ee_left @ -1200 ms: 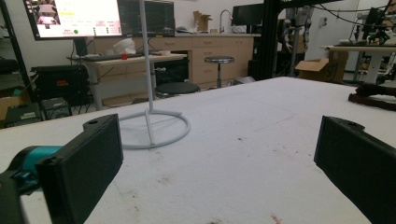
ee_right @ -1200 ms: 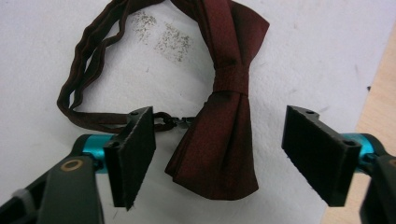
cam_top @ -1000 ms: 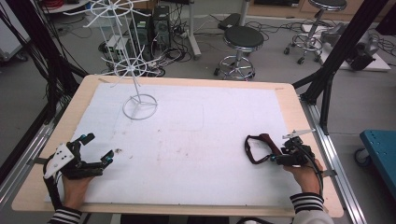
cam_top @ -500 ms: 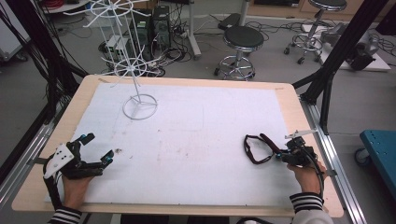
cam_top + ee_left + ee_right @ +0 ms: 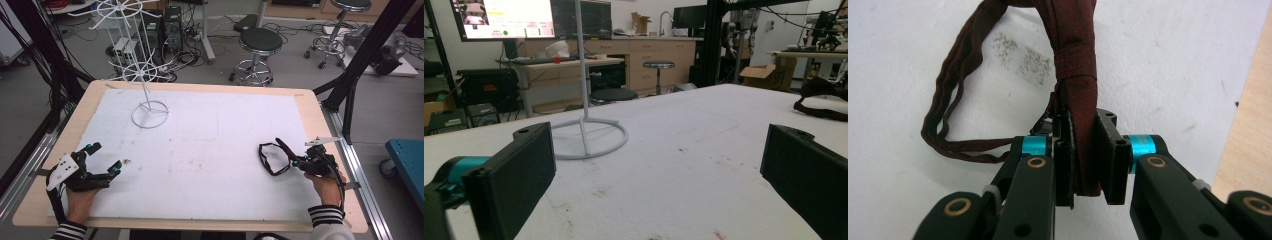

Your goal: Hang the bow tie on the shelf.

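Already my right gripper has its jaws clamped on the dark maroon fabric headband, which lies at the lower right of the high view on the white table mat, its loop trailing toward the frame's centre. My left gripper rests at the lower left, jaws spread wide and holding nothing. So I judge the pickup done; carrying the band to the white wire rack at the upper left, well apart from it, is left.
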`<state>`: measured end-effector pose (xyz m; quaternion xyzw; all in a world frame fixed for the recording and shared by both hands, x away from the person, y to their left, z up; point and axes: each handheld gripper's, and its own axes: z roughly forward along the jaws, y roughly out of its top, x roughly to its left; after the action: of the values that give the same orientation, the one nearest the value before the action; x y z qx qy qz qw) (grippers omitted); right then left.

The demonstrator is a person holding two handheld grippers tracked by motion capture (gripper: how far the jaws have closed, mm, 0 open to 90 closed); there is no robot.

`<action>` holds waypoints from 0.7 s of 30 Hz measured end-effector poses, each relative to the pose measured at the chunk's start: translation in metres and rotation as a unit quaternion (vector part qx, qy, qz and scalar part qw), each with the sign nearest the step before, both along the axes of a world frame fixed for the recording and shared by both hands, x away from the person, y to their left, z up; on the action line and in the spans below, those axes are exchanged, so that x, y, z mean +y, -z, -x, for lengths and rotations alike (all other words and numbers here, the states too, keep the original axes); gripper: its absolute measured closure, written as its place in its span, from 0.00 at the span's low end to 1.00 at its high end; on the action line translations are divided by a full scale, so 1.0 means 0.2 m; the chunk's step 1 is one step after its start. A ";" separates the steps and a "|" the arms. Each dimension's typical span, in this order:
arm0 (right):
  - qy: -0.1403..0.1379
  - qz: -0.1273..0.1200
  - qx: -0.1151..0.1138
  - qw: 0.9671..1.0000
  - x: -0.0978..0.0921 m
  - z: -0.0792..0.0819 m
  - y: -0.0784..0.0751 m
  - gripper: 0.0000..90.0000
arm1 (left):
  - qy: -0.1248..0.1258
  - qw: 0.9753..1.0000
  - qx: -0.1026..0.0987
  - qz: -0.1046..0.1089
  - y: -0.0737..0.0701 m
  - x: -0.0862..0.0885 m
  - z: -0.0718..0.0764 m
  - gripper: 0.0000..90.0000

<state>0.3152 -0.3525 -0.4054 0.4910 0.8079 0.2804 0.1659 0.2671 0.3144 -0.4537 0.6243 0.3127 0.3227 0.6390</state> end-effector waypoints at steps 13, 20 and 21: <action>-0.033 -0.075 -0.047 0.995 0.03 0.02 -0.06 0.89 | 0.026 0.999 0.024 0.006 -0.02 0.00 -0.02 0.02; -0.072 -0.106 -0.085 0.988 0.09 0.03 -0.11 0.89 | 0.050 0.998 0.025 -0.003 -0.11 0.00 -0.05 0.02; -0.072 -0.106 -0.085 0.988 0.09 0.03 -0.11 0.89 | 0.054 0.998 0.025 -0.003 -0.12 -0.01 -0.05 0.02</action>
<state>0.3089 -0.3344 -0.3832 0.4211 0.7895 0.4167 0.1604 0.2774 0.3133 -0.4298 0.6501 0.2934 0.2729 0.6456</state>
